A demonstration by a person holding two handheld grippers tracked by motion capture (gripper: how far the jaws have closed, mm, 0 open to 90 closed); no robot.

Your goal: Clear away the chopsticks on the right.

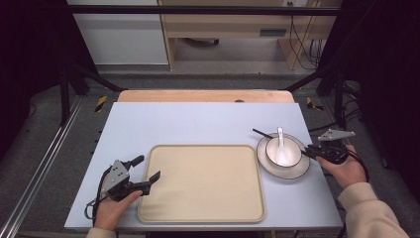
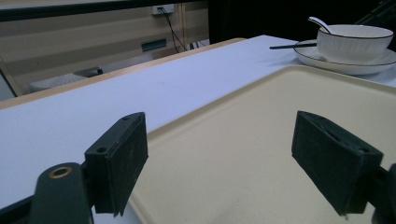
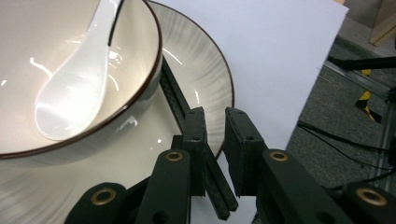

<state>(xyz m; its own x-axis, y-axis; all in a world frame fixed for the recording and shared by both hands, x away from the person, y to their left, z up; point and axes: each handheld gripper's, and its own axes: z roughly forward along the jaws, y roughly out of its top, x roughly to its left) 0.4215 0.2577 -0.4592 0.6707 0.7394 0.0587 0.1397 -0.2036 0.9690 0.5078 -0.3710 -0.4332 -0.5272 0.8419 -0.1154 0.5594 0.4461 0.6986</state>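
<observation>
Now R tongs barely apart round chopsticks on plate; L tongs wide apart.

The bowl, soup spoon and plate look like glossy glazed ceramic. The tray is smooth matt beige plastic, the desk matt pale blue. Claw pads look rough, black.
</observation>
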